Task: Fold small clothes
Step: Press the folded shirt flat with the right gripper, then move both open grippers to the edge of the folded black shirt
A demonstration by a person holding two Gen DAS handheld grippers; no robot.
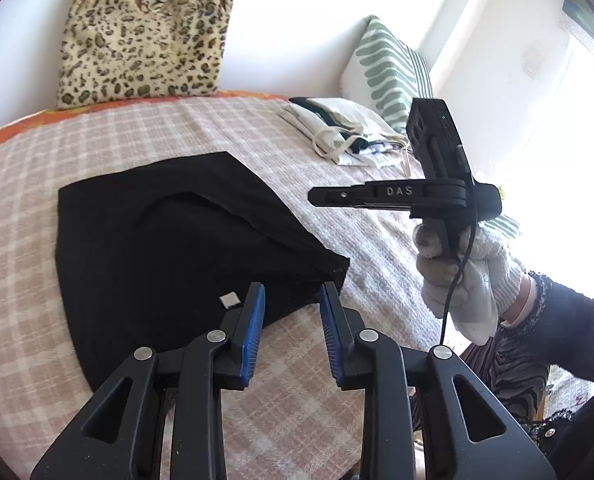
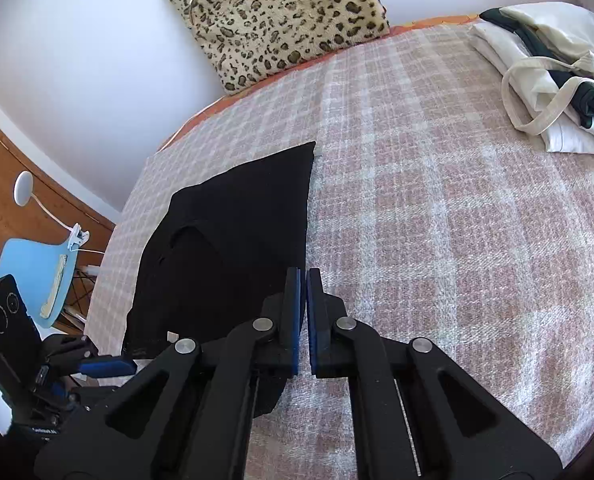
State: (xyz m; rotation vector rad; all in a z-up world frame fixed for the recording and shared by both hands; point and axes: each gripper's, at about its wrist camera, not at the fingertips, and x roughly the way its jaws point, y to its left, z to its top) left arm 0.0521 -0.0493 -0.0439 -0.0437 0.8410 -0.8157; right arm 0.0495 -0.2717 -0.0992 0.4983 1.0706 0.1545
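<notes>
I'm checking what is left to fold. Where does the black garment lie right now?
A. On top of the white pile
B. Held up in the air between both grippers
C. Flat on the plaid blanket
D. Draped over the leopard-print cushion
C: the black garment lies spread on the plaid blanket, with neither gripper holding it.

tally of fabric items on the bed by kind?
Black garment: 1
Pile of light and dark green clothes: 1 pile, pieces too tangled to count
Leopard-print cushion: 1
Green-and-white striped pillow: 1
Plaid blanket: 1
Total: 5
</notes>
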